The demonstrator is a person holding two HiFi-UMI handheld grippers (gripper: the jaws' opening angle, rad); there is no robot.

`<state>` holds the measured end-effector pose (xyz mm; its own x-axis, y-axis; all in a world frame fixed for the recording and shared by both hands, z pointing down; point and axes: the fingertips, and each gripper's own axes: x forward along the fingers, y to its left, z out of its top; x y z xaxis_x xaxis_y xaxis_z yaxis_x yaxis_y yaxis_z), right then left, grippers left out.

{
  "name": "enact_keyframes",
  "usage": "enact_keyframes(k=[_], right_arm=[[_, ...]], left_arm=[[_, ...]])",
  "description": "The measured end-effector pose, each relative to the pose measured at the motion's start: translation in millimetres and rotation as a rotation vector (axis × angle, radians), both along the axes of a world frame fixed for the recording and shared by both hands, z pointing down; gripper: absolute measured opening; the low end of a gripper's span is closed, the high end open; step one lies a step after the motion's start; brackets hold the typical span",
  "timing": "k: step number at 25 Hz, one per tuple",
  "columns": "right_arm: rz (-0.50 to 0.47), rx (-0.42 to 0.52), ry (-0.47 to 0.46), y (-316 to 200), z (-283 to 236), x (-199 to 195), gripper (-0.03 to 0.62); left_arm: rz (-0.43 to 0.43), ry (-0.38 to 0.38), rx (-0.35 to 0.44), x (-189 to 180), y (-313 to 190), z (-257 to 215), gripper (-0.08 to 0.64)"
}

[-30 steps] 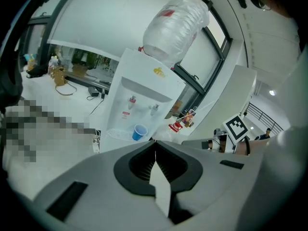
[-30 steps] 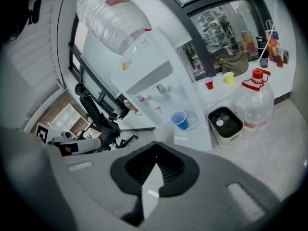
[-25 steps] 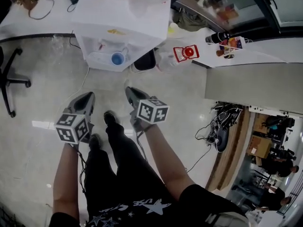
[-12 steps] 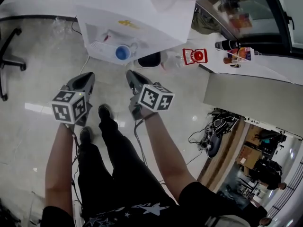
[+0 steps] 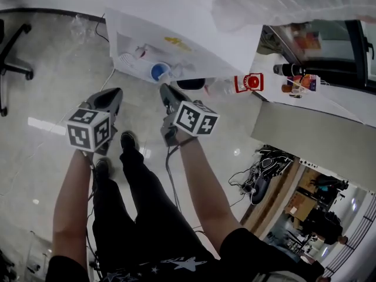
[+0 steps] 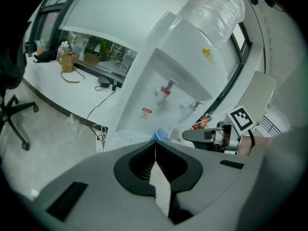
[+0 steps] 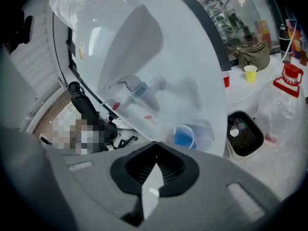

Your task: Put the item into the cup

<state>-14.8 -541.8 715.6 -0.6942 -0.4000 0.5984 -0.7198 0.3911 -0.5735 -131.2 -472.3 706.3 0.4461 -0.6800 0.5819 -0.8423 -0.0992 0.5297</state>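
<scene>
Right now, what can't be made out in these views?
- Blue cup: inside blurred in right gripper view, tiny in head view, base behind left claw in left gripper view.
- The item: unidentifiable; the right claw, like the left, is shut and empty.
- Dispenser bottle: cut off by head view's top edge.

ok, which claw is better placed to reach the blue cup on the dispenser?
Right, probably. In the head view the right claw sits nearer the blue cup than the left claw, and the cup looks larger in its own view. Both are shut and empty.
</scene>
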Motion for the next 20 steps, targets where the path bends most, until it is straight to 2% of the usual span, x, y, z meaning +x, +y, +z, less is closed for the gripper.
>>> enact_keyframes(k=[9,15,20], right_arm=[[0.048,-0.117,0.025,-10.7,27.8,-16.9,0.000],[0.078,-0.176,0.029,-19.8,40.4,-15.8,0.000],[0.067,-0.222,0.038,-20.8,49.1,-16.5,0.000]], left_arm=[[-0.006,0.027,-0.015,-16.4,-6.3,17.7,0.008],[-0.005,0.036,-0.022,-15.2,-13.9,21.3,0.009],[-0.004,0.041,-0.021,-10.6,-17.4,22.7,0.009]])
